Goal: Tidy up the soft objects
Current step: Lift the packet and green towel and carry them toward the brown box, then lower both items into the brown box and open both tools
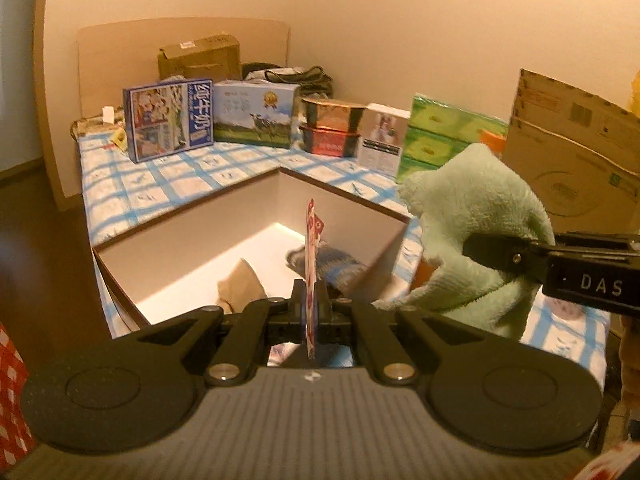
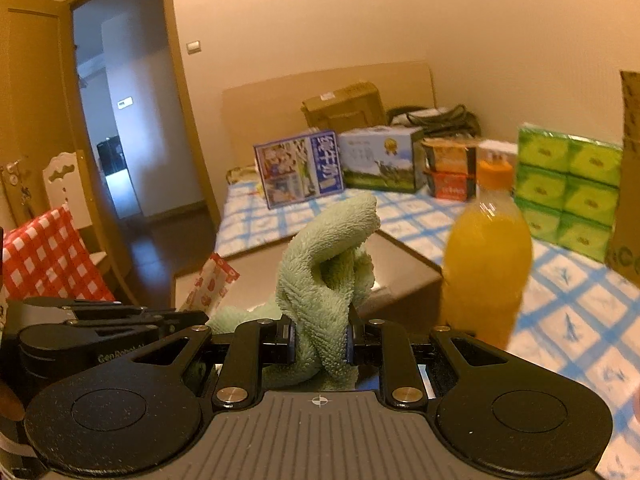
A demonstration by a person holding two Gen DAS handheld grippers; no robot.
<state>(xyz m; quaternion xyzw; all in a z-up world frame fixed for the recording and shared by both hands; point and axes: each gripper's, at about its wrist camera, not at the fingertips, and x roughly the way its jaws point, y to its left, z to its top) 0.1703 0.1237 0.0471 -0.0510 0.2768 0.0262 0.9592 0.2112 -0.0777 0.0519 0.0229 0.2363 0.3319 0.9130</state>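
Note:
My left gripper (image 1: pixel 310 300) is shut on a thin red-and-white patterned packet (image 1: pixel 311 248), held upright above the open brown box (image 1: pixel 192 216). Inside the box lie a beige soft item (image 1: pixel 240 284) and a blue-grey knitted item (image 1: pixel 340 260). My right gripper (image 2: pixel 320 336) is shut on a mint green fluffy towel (image 2: pixel 324 264), held beside the box's right edge; the towel also shows in the left wrist view (image 1: pixel 476 216). The packet shows in the right wrist view (image 2: pixel 212 284) with the left gripper at the left.
An orange juice bottle (image 2: pixel 488 256) stands right of the box on the blue checked cloth (image 2: pixel 568 292). Behind stand milk cartons (image 1: pixel 172 118), stacked tins (image 1: pixel 332 128), green tissue packs (image 1: pixel 440 136) and a cardboard box (image 1: pixel 576 152). A red checked bag (image 2: pixel 44 256) sits left.

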